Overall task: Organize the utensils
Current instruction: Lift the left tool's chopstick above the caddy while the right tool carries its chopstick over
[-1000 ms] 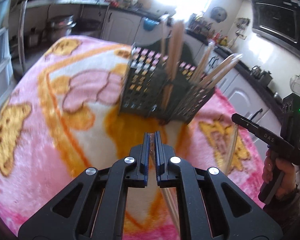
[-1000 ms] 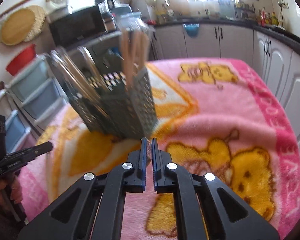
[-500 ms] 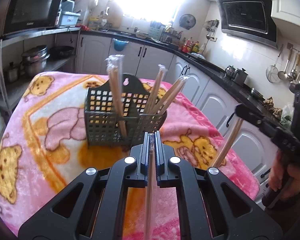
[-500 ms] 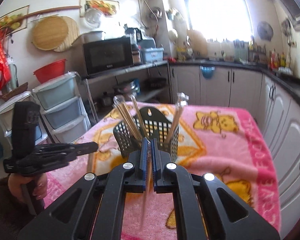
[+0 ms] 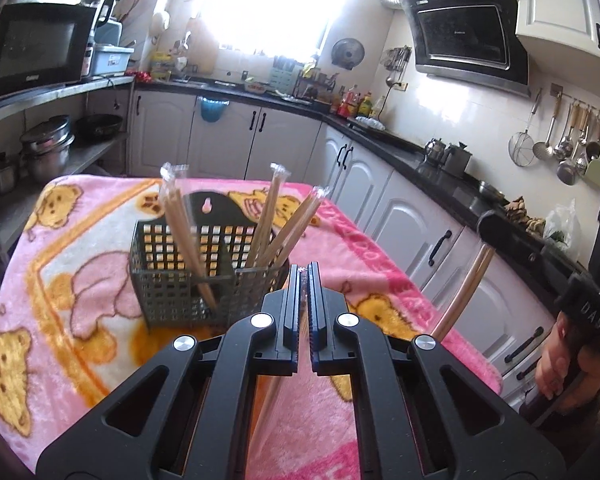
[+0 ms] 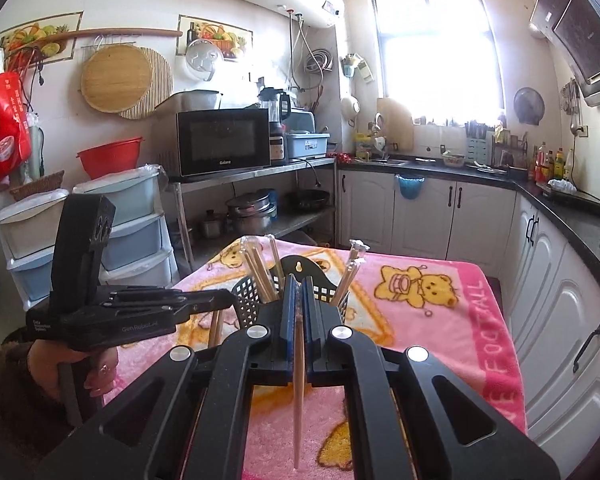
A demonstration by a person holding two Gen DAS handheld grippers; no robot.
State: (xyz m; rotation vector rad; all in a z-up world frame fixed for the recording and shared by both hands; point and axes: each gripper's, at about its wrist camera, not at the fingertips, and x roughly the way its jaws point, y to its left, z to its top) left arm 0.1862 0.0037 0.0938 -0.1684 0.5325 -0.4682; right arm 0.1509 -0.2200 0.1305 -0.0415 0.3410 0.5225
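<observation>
Left-wrist view: both grippers, left (image 5: 303, 276) and right (image 6: 296, 292), have risen from the pink blanket (image 5: 100, 304), each clamped on wrapped chopsticks (image 6: 299, 380), near the basket (image 5: 204, 280) that awaits them.

I'm in a home kitchen: a range hood (image 5: 466, 32) hangs at upper right, ladles (image 5: 560, 140) on the wall below it, white cabinets (image 6: 428, 216) under a dark counter (image 6: 432, 164), a microwave (image 6: 224, 140) on a steel shelf at mid-left.
</observation>
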